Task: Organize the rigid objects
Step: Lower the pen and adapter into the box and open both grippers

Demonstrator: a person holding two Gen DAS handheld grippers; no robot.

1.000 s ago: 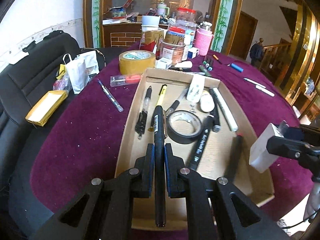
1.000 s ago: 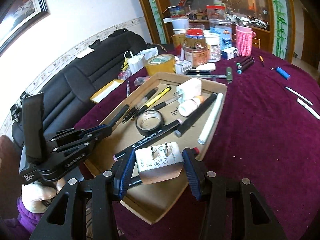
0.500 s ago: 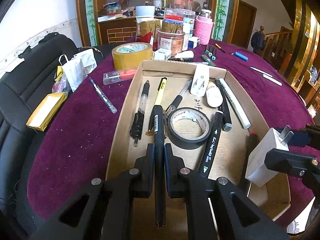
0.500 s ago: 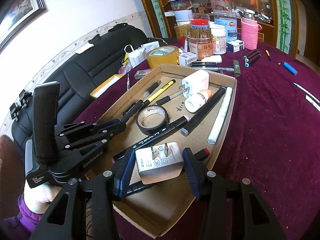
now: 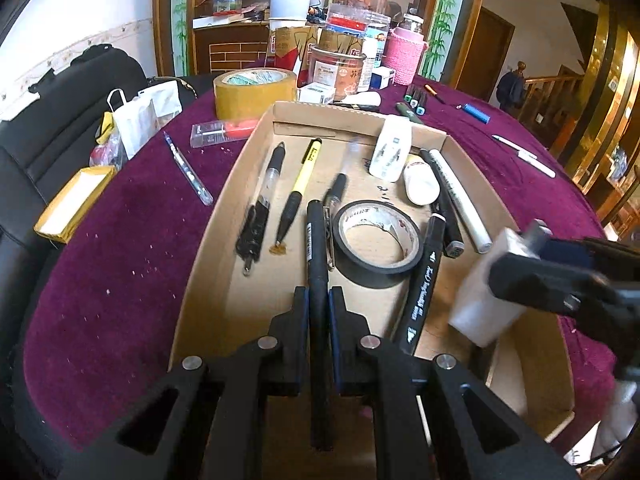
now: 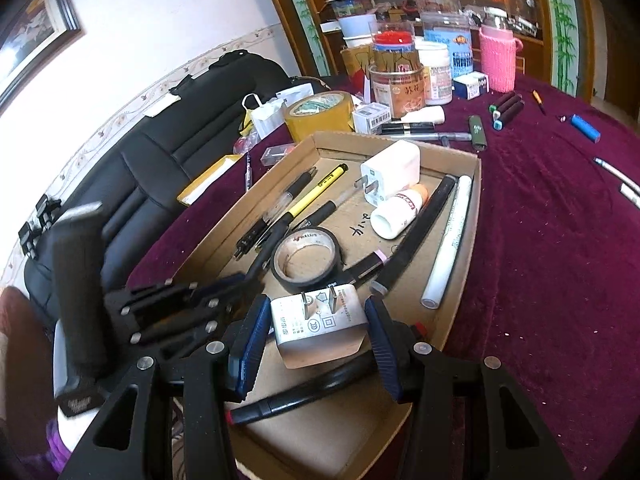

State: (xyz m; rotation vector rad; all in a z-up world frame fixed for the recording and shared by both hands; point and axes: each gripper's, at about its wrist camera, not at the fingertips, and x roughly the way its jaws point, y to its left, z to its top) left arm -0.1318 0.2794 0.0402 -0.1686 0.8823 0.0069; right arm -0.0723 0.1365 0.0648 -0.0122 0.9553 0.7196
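Both grippers have sunk closer to the cardboard tray since a second ago, and everything inside it now looms larger in both views.

From the left wrist, we have the left gripper clamped nearly shut on a black pen. Its long axis runs straight out along the fingers, tip pointing up the tray toward the far wall, parallel to the black pen and yellow pen already lying there. It hangs over the near half of the tray, just left of the black tape roll. That is the relation that counts, we judge: the pen already lines up with its neighbours, so it only needs lowering into the bare strip between the yellow pen and the tape. Off to the right, blurred, the right gripper carries the white charger over the tray's right side.

From the right wrist, we see the right gripper about half open, pads pressed on both flanks of the white charger, prongs pointing away from us. It sits over the near corner of the tray, with a red-tipped marker below it and the tape roll just beyond. A second white charger lies at the far end. The left gripper is alongside on the left, nearer the pen row.
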